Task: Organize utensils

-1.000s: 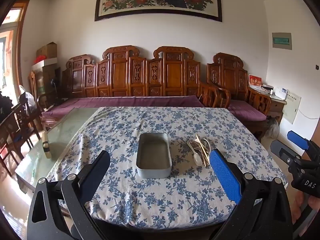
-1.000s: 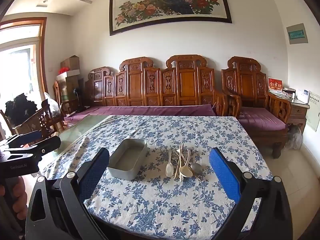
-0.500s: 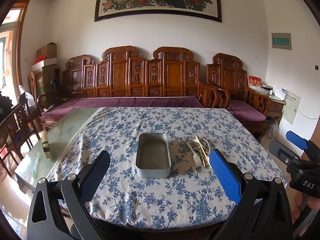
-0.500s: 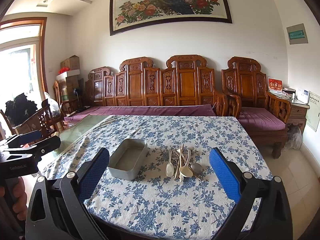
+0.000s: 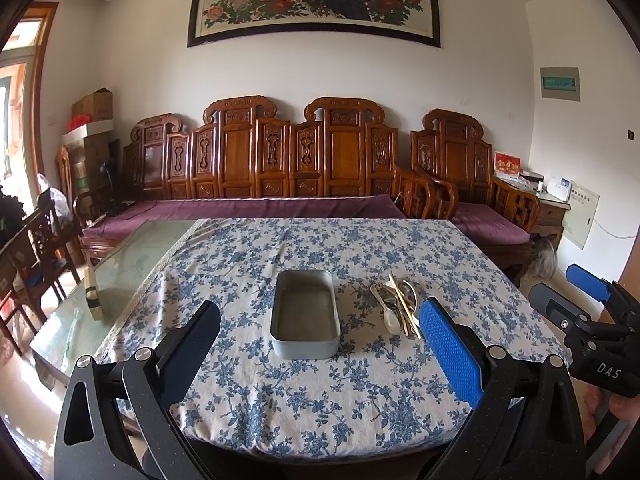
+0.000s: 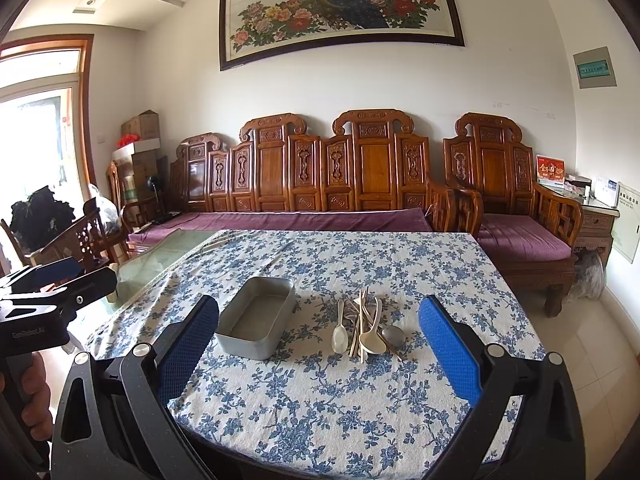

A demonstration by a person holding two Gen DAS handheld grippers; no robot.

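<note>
Left gripper (image 5: 320, 336), black frame with blue textured pads: hanging over the near edge of the table, jaws spread wide, gripping nothing, pointing toward the rectangular grey metal tin (image 5: 305, 319). Right gripper (image 6: 318, 336), same build: likewise hovering at the near edge with jaws wide apart and nothing between them, facing the pile of utensils (image 6: 366, 324). A hand (image 6: 28, 392) is showing at the lower left of the right wrist view, wrapping the left unit's handle. Grey metal tin: sitting upright and empty on the blue-flowered white tablecloth (image 6: 320, 400), long side running away from the grippers; judged light, rigid and smooth-walled, likely to slide on the cloth if nudged. Utensil pile: lying just beside the tin, on its right, not touching it; comprising cream-coloured plastic spoons (image 6: 339, 332), pale wooden chopsticks (image 6: 362, 322) and one grey metal spoon (image 6: 393, 335), handles crossing and overlapping. Handling judgement: all pieces are appearing light and stiff; the plastic and metal spoons are looking slippery, the chopsticks thin and prone to rolling. Best hold is seeming to be across a handle near its middle, starting with the outermost cream spoon, which is lying clearest of the tangle; pinching into the heap is risking lifting or scattering neighbours. Beyond the table: a carved wooden bench with purple cushions (image 6: 320, 184) is standing along the wall.
</note>
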